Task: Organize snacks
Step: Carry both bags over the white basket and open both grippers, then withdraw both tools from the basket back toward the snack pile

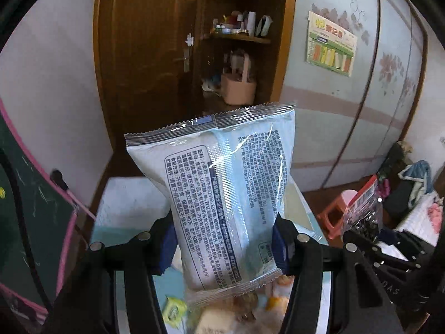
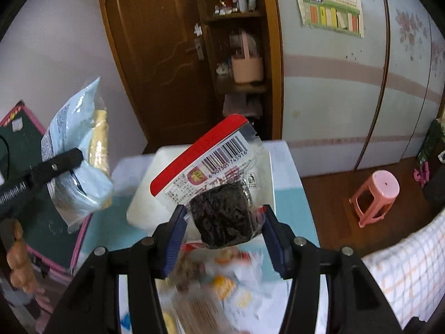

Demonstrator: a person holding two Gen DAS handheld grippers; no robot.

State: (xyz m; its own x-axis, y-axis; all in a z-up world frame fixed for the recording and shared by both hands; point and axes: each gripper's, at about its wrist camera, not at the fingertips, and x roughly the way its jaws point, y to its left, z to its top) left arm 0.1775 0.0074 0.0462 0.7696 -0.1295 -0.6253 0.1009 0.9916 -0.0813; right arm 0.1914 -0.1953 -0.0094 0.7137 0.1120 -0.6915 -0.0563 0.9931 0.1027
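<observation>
Left claw (image 1: 225,246) pinches the light, crinkly blue packet (image 1: 219,194) across its middle, right claw (image 2: 222,222) pinches the slippery dark-snack bag (image 2: 214,183) low down, both likely squashable.

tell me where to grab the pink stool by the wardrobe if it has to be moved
Probably by the rim of the round seat, coming down from above. The pink stool stands upright on the wooden floor, its seat on top and unobstructed, while the legs splay outward lower down. Both hand-held grippers hold snack packets, so one would need emptying first.
</observation>
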